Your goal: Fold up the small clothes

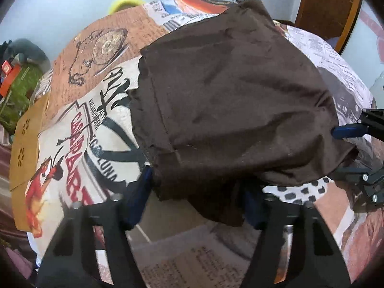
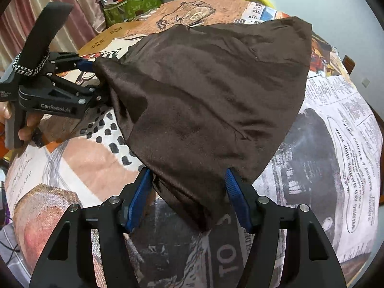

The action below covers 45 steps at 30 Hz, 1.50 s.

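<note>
A dark brown cloth (image 1: 228,100) lies over the printed table cover, its near edge lifted. It also shows in the right wrist view (image 2: 211,100). My left gripper (image 1: 199,192) has its blue pads wide apart with the cloth's near left corner hanging between them. The same gripper (image 2: 96,72) shows at the left of the right wrist view, its tips at the cloth's edge. My right gripper (image 2: 189,192) also stands wide, the cloth's near corner draped between its blue pads (image 2: 236,192). The right gripper shows at the right of the left wrist view (image 1: 340,144), at the cloth's edge.
The table cover (image 1: 79,129) bears newspaper and poster prints. A tan cardboard sheet (image 1: 26,144) lies at the table's left edge. A green bag and clutter (image 2: 129,4) stand beyond the far left. A yellow object (image 1: 126,3) sits behind the table. A wooden door (image 1: 328,7) stands at the far right.
</note>
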Tool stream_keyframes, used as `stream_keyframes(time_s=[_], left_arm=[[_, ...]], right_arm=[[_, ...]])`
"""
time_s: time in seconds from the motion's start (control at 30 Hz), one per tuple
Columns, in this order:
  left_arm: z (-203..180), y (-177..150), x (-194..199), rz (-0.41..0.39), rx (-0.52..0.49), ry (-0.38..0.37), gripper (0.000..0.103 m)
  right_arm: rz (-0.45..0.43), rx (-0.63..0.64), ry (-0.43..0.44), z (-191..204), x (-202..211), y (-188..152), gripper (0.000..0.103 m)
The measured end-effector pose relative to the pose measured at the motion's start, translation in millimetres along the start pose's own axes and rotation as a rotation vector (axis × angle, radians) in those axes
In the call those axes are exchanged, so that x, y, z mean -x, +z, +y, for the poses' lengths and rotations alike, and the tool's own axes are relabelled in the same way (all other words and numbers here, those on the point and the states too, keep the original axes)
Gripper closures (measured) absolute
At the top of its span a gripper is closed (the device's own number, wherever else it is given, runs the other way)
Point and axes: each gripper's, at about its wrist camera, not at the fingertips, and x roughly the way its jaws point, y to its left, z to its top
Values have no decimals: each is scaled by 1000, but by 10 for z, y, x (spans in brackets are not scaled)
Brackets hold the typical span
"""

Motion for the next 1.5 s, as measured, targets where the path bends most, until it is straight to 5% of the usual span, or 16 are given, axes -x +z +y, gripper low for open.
stream_keyframes(time_s=[0.17, 0.33, 0.93, 1.17, 1.5], left_arm=[[-141, 19, 28, -13, -15, 33, 81], [-153, -29, 126, 3, 0, 27, 87], [-366, -755, 969, -20, 106, -52, 88], [-298, -518, 1188, -80, 101, -34, 88], [-35, 137, 982, -104, 106, -17, 88]], right_arm=[[-17, -5, -14, -22, 29, -13, 81], [-42, 8, -11, -12, 129, -60, 94], [-132, 35, 46, 304, 735, -408, 96], [-197, 47, 26, 289, 887, -257, 96], [-266, 52, -21, -44, 836, 287, 97]])
